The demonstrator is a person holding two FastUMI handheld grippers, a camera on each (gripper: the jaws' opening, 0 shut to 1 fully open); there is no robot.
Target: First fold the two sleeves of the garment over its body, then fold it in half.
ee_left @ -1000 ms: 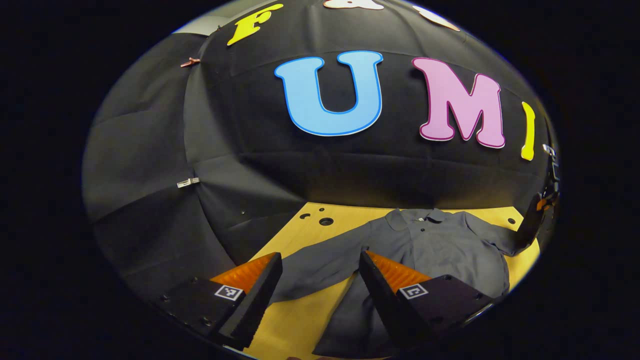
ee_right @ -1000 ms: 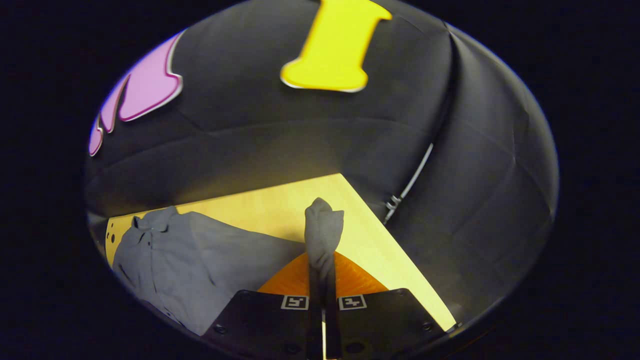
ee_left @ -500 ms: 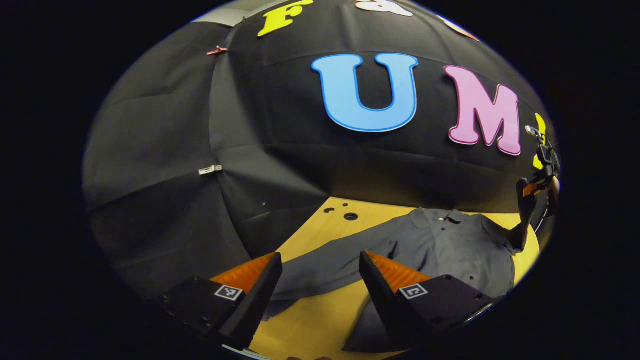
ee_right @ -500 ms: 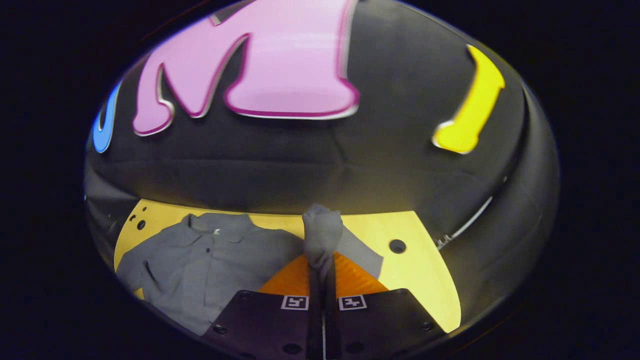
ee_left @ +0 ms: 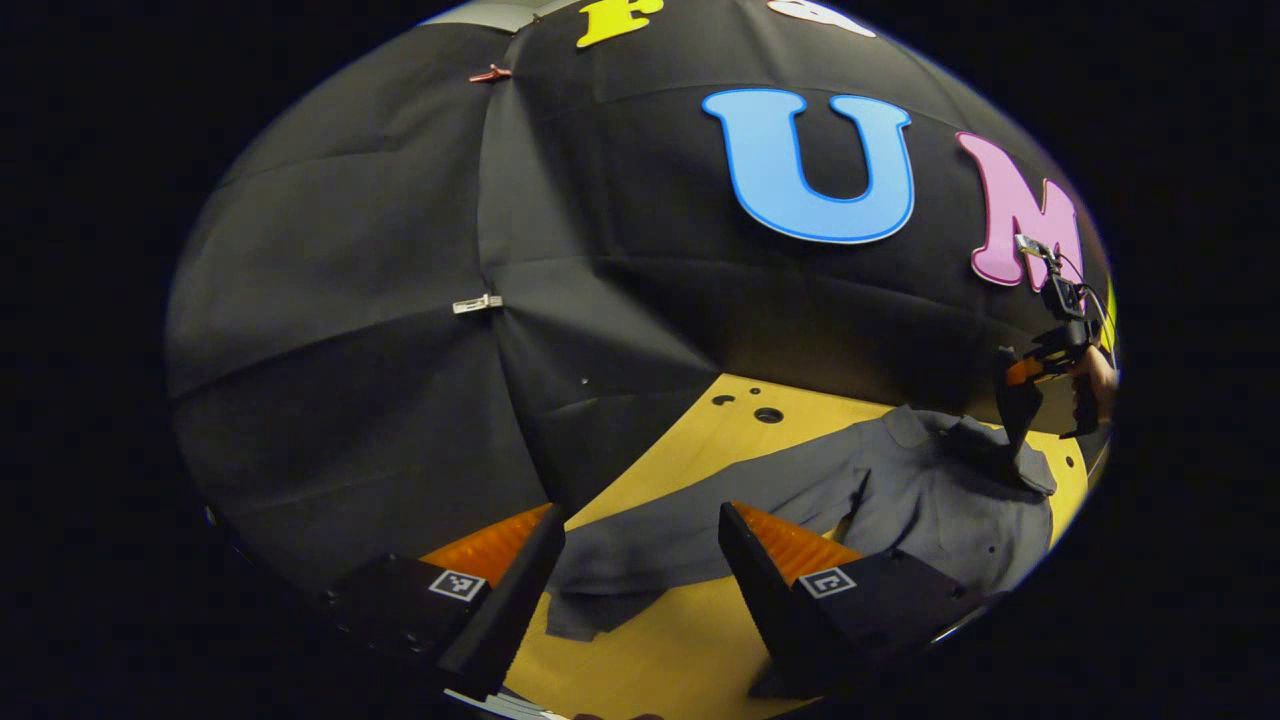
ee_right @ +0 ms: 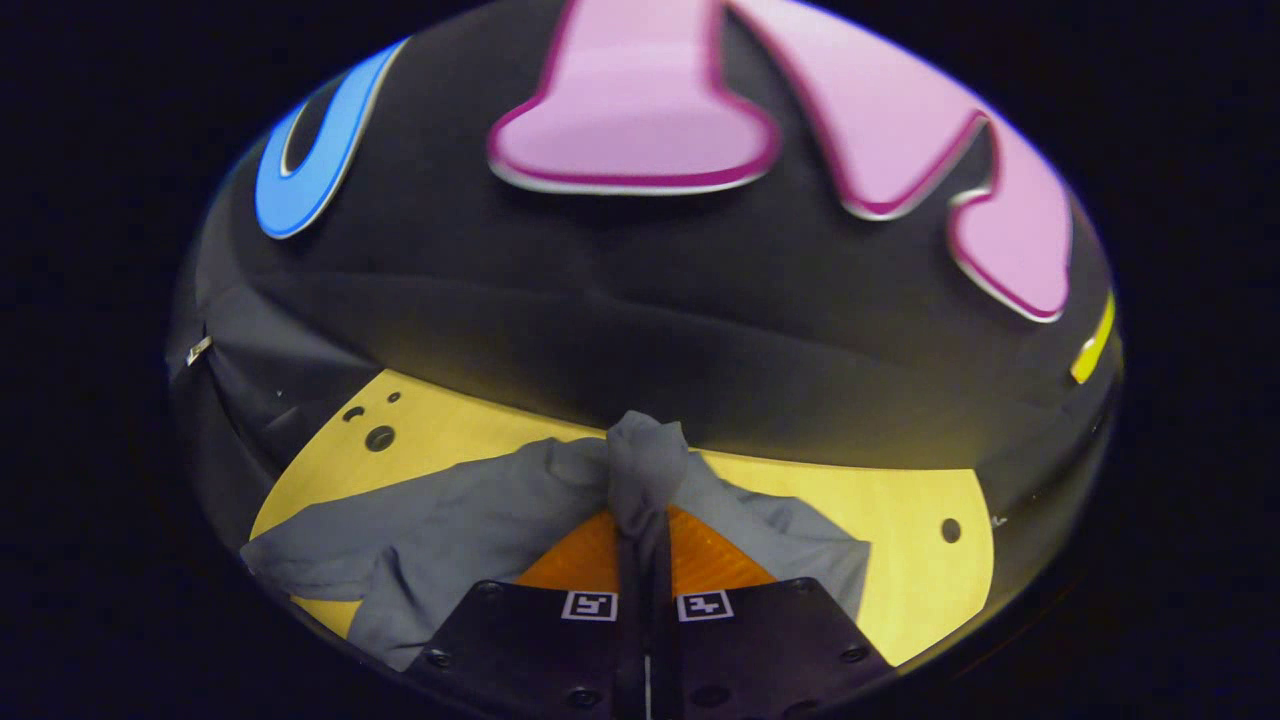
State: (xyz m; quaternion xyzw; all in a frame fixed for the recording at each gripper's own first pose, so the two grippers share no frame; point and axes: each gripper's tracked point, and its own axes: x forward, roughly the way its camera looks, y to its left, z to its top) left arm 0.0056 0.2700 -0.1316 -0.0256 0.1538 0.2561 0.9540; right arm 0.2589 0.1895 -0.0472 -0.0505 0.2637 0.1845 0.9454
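Spreading across the wooden table [ee_left: 690, 650] is the grey shirt [ee_left: 930, 500], collar toward the black cloth wall, the largest loose thing on the board. Seen from the right gripper view, the shirt [ee_right: 440, 530] lies rumpled, with bare table [ee_right: 900, 520] on either side of it. One sleeve [ee_left: 690, 530] stretches flat from the shirt's body toward the left gripper [ee_left: 640, 560], whose fingers stand wide apart over the cuff end, holding nothing (whether they touch the cloth cannot be told). At the shirt's far side the right gripper [ee_left: 1015, 420] rises above the collar area. In its own view the right gripper [ee_right: 647, 540] is closed tight on the other sleeve [ee_right: 645, 465], a bunch of grey fabric sticking up between its fingertips, lifted over the shirt's body.
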